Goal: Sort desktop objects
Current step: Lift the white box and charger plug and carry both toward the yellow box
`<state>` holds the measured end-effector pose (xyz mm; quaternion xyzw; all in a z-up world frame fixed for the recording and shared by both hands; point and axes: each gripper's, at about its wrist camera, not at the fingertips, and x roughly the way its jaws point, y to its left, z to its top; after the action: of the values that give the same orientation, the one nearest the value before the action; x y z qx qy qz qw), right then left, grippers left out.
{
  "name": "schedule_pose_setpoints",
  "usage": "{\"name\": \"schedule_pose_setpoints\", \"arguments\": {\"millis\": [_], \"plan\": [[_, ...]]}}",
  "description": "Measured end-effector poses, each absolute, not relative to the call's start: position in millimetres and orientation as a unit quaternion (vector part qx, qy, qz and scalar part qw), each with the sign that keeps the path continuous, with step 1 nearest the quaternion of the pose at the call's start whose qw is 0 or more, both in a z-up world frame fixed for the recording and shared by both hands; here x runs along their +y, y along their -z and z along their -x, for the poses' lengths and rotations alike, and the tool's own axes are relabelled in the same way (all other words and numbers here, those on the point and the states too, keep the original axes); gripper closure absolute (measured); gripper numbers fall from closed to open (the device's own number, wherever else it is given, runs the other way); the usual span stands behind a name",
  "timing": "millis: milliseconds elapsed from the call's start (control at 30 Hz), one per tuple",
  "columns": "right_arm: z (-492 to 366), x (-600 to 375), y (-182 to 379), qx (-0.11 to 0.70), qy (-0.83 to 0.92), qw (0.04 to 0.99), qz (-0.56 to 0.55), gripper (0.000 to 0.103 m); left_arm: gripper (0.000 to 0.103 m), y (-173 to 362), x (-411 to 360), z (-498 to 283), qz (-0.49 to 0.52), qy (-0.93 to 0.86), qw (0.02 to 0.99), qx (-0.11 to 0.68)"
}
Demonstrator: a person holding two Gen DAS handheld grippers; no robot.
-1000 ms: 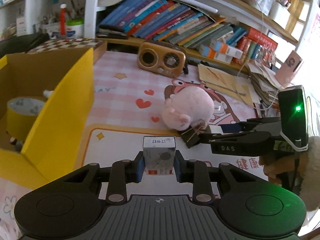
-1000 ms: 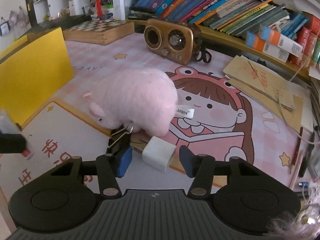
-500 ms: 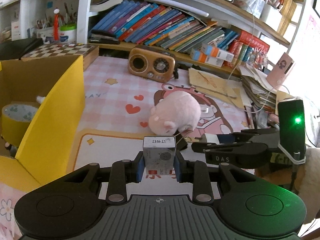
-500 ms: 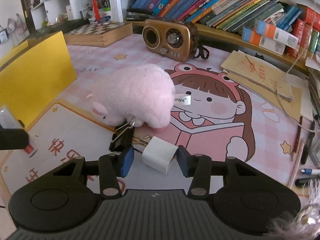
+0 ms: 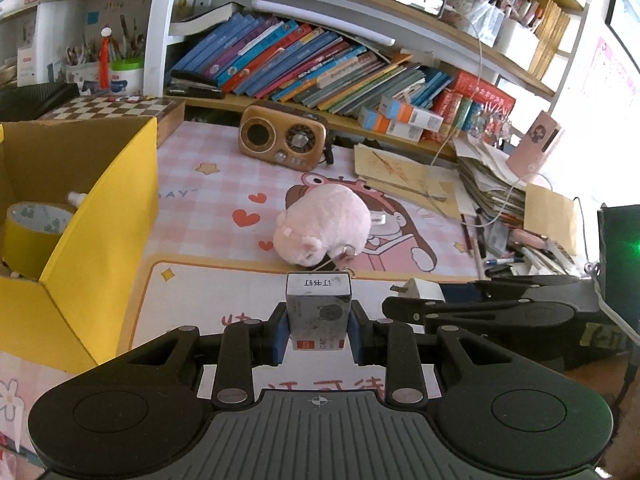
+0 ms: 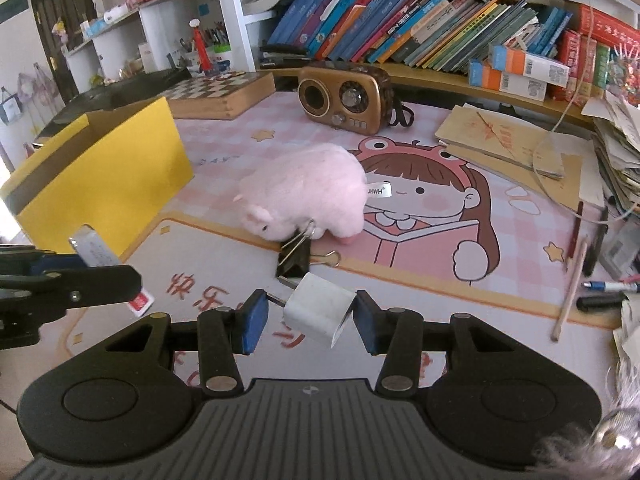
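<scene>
The left gripper [image 5: 319, 334] is clamped on a small staple box [image 5: 319, 312], held upright above the desk mat [image 5: 192, 184]. The right gripper [image 6: 306, 318], its jaws having just narrowed, holds a white plug adapter [image 6: 318, 312], tilted, prongs toward 10 o'clock. The yellow box [image 5: 100, 232] stands at 9 o'clock of the pink plush toy [image 5: 324, 226].

My left wrist camera looks forward and down along its fingers from close above the desk mat [image 5: 224, 184], facing the bookshelf [image 5: 304, 60]; my right wrist camera does the same from just beside it; both views share the pink plush [image 5: 324, 224], the radio [image 6: 344, 98] and the yellow box [image 6: 100, 176].
</scene>
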<state>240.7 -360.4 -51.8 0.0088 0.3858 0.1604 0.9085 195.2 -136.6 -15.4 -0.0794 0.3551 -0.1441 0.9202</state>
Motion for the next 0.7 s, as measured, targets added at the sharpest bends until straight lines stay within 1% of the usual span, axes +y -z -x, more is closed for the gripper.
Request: {"name": "schedule_pose_setpoints", "arguments": {"millis": [367,700], "plan": [[-203,-346,38,0.378,-0.151,0.913,-0.011,0.059,0.075,9,-112,-164,0.092,0.150,0.924,0.340],[-170,-309,32,0.380,-0.146,0.913,-0.007,0.059,0.075,7,-78,-139,0.100,0.159,0.924,0.334]]}}
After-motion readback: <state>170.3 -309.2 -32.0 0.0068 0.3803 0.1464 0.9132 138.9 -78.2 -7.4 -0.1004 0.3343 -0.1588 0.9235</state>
